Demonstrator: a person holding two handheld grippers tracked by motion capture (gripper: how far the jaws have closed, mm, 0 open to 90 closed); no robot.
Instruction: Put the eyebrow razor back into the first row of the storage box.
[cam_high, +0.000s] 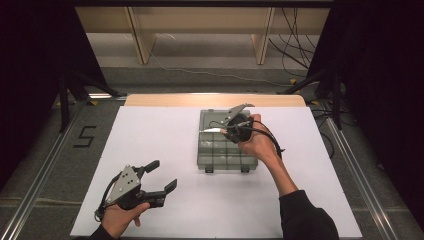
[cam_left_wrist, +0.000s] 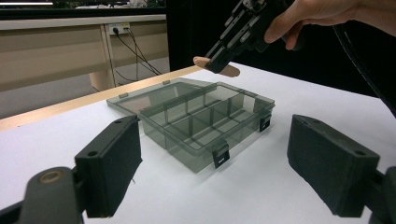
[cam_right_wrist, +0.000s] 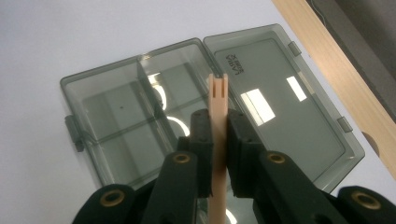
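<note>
Low at the left of the high view, the left gripper (cam_high: 161, 176) rests near the bottom edge of the white table (cam_high: 165, 135) with its jaws spread wide and nothing between them, well apart from the work; the risk there is small, unless it drifts right and nudges the box. At the centre sits the smoky clear compartment box (cam_high: 227, 147), its lid (cam_right_wrist: 280, 107) folded flat toward the top of the frame. Just right of centre, the right gripper (cam_high: 226, 129) hovers over the box, jaws pressed together on a thin tan wooden piece (cam_right_wrist: 218, 121), slotted at its far tip. As I judge it, the piece is held by a narrow edge, so it could pivot or slip on the way down, catch a divider, straddle two compartments, or land on the open lid. A hard knock might also shove the light box across the sheet.
</note>
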